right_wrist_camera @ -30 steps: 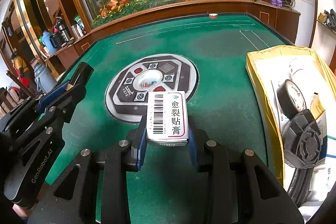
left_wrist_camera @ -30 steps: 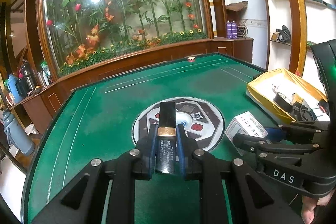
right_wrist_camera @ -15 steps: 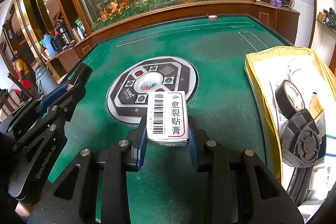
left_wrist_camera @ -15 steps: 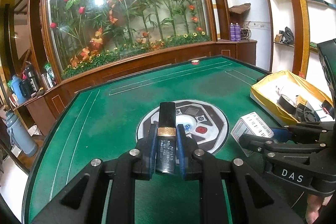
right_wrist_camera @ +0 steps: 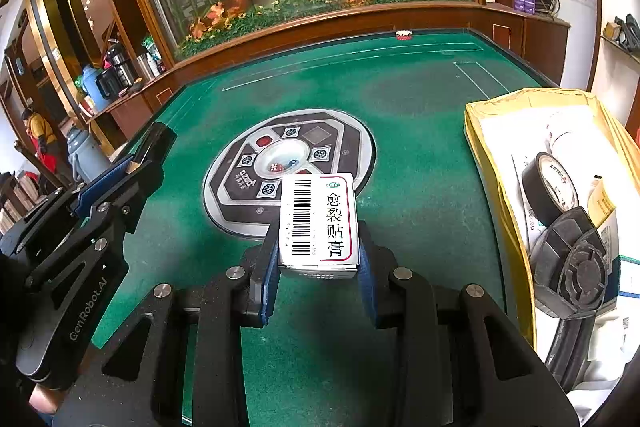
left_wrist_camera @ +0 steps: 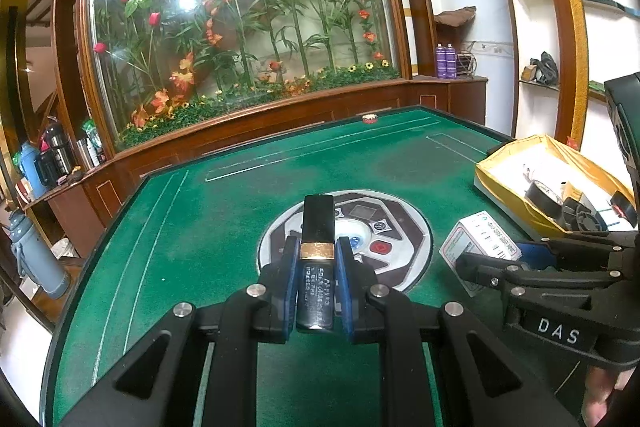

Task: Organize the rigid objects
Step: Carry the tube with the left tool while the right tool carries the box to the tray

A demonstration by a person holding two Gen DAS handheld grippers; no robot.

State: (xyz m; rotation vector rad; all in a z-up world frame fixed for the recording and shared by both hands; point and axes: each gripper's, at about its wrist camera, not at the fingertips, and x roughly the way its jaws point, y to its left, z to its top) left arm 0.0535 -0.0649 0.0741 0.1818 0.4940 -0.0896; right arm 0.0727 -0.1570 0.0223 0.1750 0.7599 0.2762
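My left gripper (left_wrist_camera: 317, 259) is shut on a black tube with a gold band (left_wrist_camera: 317, 255), held above the green table (left_wrist_camera: 180, 227). My right gripper (right_wrist_camera: 319, 239) is shut on a white medicine box with a barcode (right_wrist_camera: 318, 219), also above the table. In the left wrist view the right gripper (left_wrist_camera: 492, 259) and its box (left_wrist_camera: 476, 239) show at the right. In the right wrist view the left gripper (right_wrist_camera: 136, 163) shows at the left. A yellow-lined open box (right_wrist_camera: 492, 163) at the right holds a black tape roll (right_wrist_camera: 554, 187) and other items.
A round grey control panel (right_wrist_camera: 240, 183) with dice sits in the table's middle. A small red-white cap (right_wrist_camera: 403, 35) lies at the far edge. A wooden ledge and flower window stand behind. Shelves with flasks (left_wrist_camera: 48, 155) are at the left.
Both grippers have risen slightly and tilted up, keeping their objects. The table looks a bit farther away in both views.
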